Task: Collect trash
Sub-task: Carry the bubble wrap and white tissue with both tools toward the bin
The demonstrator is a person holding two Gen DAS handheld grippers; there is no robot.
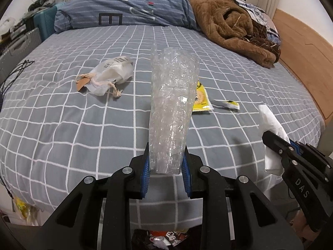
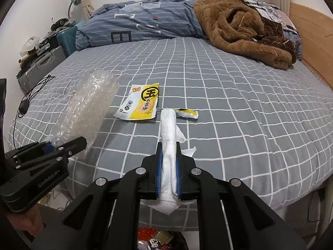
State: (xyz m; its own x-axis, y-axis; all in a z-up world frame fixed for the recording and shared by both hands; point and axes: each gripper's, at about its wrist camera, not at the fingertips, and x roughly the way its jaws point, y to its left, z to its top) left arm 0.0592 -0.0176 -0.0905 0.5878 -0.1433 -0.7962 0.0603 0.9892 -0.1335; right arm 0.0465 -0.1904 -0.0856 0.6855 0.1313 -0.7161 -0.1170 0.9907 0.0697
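Evidently both pieces of trash are lifted clear of the bed [image 1: 62, 125]: the left gripper [image 1: 166, 162] pinches a bubble-wrap roll [image 1: 172, 104] by its lower end, the right gripper [image 2: 168, 166] clamps a crumpled tissue [image 2: 168, 137]. Both hang over the bed's near edge, probably bound for the bin [image 2: 162, 239] glimpsed below. A yellow snack wrapper [image 2: 139, 104], its torn strip [image 2: 186, 113] and a white drawstring pouch [image 1: 108, 75] lie mid-bed, uncollected.

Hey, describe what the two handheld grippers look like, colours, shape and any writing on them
Both are matte black plastic scissor-style linkages with round silver pivot bolts and ribbed blue pads inside the fingers. The left gripper carries white "GenRobot.AI" lettering on its body, seen from the right wrist view. The right gripper shows white letters "DAS" on its side in the left wrist view. No cables or sleeves show.
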